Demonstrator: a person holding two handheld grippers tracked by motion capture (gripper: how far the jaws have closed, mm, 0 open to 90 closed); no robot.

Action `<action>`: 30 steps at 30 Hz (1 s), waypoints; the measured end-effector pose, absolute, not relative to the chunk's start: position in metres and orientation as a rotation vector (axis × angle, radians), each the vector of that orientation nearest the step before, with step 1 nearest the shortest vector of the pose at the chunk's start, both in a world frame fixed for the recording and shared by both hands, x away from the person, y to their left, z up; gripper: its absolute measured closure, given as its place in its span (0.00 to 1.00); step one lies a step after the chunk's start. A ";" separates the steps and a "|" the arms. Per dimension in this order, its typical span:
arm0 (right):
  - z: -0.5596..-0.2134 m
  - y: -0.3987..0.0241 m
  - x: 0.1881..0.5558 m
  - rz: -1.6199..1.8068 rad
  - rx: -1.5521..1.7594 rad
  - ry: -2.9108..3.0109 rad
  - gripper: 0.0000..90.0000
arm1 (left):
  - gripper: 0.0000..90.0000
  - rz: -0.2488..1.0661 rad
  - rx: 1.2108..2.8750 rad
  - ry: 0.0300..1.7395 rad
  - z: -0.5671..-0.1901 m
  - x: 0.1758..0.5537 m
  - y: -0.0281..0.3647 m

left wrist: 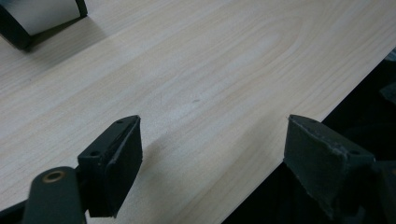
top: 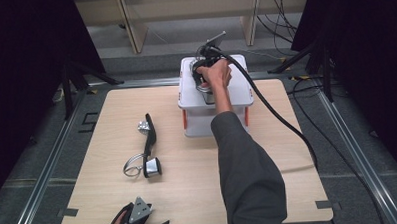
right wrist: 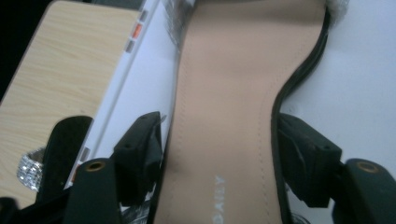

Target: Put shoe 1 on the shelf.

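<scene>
A black sandal with a beige insole point(right wrist: 224, 84) lies on the lid of a white box point(top: 238, 90) at the far middle of the table. My right gripper point(right wrist: 219, 123) is over it, pointing down, one jaw on each side of the sole. The pads stand at the sole's edges and do not squeeze it. From above, a hand holds this right gripper point(top: 205, 74) over the lid. The second black sandal point(top: 148, 144) lies on the wooden table left of centre, rhinestone strap showing. My left gripper point(left wrist: 212, 149) rests open at the table's near edge, nothing between its jaws.
The white box has orange latches point(top: 184, 120) on its front. A thick black cable point(top: 282, 119) trails from the right gripper across the table's right side. The second sandal's block heel point(left wrist: 37, 18) shows ahead of the left gripper. Dark curtains flank the table.
</scene>
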State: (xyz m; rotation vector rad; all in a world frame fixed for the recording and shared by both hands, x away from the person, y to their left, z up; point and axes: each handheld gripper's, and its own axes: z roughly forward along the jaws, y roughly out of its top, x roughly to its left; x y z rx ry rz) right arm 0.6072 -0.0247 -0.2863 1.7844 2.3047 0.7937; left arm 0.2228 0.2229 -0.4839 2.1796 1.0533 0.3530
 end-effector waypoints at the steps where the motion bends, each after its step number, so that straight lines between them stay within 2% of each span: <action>1: -0.285 -0.024 0.606 0.817 1.794 2.298 0.36 | 0.21 0.350 2.167 1.053 -0.484 0.223 0.222; 5: -0.272 -0.027 0.603 0.927 1.773 2.267 0.32 | 0.21 0.365 2.199 1.037 -0.483 0.223 0.223; 11: -0.251 -0.048 0.594 1.014 1.615 2.303 0.32 | 0.21 0.365 2.201 1.042 -0.483 0.222 0.223; 21: -0.220 -0.084 0.565 0.986 1.434 2.384 0.32 | 0.21 0.368 2.201 1.053 -0.484 0.224 0.224; 30: -0.238 -0.111 0.554 0.890 1.424 2.427 0.32 | 0.21 0.361 2.207 1.049 -0.484 0.224 0.225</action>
